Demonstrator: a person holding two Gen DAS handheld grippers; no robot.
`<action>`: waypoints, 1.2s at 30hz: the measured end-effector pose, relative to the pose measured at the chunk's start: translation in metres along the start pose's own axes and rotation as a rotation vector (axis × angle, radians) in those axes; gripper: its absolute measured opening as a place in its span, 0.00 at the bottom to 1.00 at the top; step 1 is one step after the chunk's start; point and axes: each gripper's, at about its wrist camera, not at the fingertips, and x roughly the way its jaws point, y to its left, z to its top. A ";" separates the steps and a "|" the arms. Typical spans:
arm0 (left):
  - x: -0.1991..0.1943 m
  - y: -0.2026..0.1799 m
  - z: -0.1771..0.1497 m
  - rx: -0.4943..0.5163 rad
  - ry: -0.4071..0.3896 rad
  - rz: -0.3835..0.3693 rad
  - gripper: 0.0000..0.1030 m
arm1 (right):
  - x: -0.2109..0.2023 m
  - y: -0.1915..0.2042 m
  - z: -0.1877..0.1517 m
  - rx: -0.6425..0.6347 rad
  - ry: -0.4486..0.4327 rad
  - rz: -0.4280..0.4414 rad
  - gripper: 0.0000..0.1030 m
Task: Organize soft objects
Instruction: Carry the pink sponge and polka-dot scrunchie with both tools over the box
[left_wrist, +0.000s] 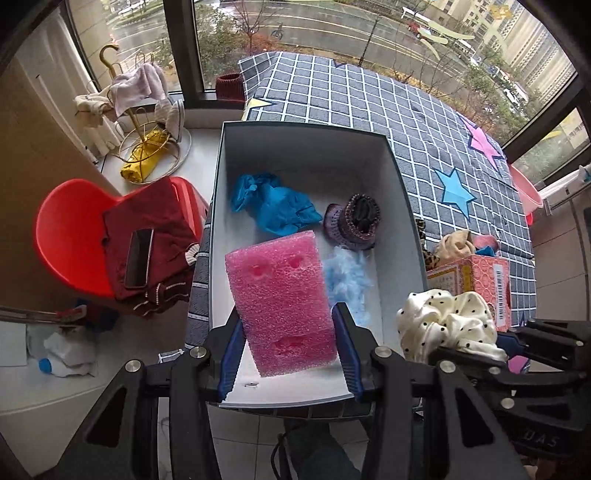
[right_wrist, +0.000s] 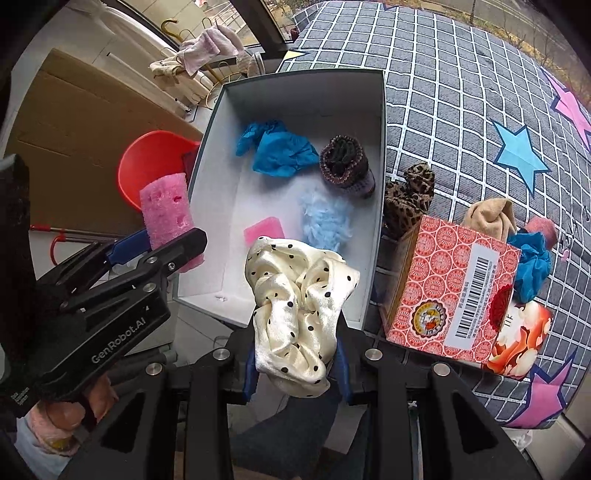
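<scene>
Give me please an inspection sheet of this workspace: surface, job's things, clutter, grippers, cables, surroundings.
surface: checked bedspread with stars.
job's things: open box holding blue glove, knitted item, blue fluff; pink sponge and dotted scrunchie held over the box.
clutter: tissue box, leopard scrunchie, more soft things beside it.
grippers: left gripper shut on pink sponge; right gripper shut on dotted scrunchie.
cables: nothing seen.
surroundings: red chair with clothes and phone; window; gold rack.
</scene>
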 end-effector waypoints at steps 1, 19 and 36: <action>0.001 0.000 0.000 -0.001 0.001 0.004 0.48 | 0.000 0.000 0.001 0.000 0.000 -0.003 0.33; 0.010 -0.001 0.003 0.004 0.024 0.042 0.48 | 0.005 0.002 0.011 -0.006 0.015 -0.004 0.33; 0.016 -0.005 0.002 0.008 0.037 0.052 0.48 | 0.011 0.003 0.018 -0.009 0.023 0.001 0.33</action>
